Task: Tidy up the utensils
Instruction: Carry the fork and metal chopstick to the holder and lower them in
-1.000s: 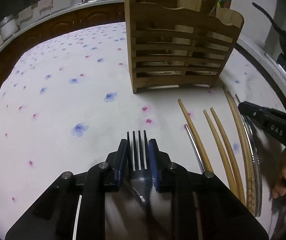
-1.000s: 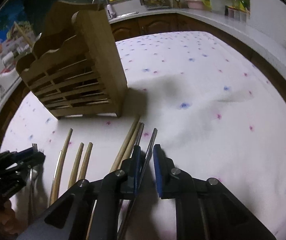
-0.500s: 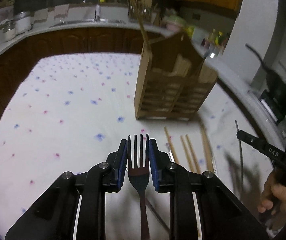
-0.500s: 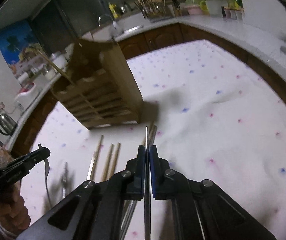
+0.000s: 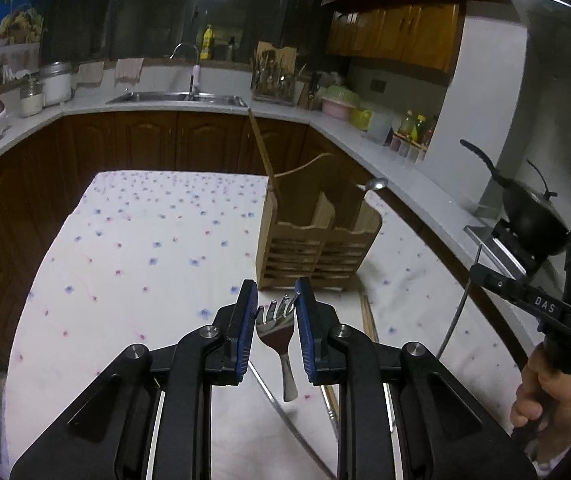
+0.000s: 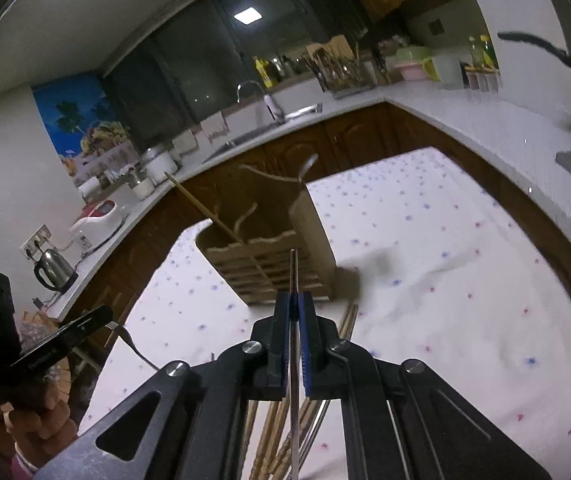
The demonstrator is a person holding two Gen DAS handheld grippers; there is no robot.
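My left gripper is shut on a metal fork, tines up and tilted, handle hanging down, held well above the table. My right gripper is shut on a thin metal chopstick that points up past the fingertips. The right gripper also shows in the left wrist view, with the chopstick hanging below it. The wooden utensil holder stands on the table ahead, with a wooden chopstick and a spoon in it. The holder shows in the right wrist view too.
The table wears a white floral cloth. Several wooden and metal chopsticks lie on it under my right gripper. Kitchen counters with a sink surround the table. A wok sits on the stove at right.
Both grippers have risen well above the table with their utensils. The fork has tilted in the left jaws. The right gripper shut on the metal chopstick and lifted it.
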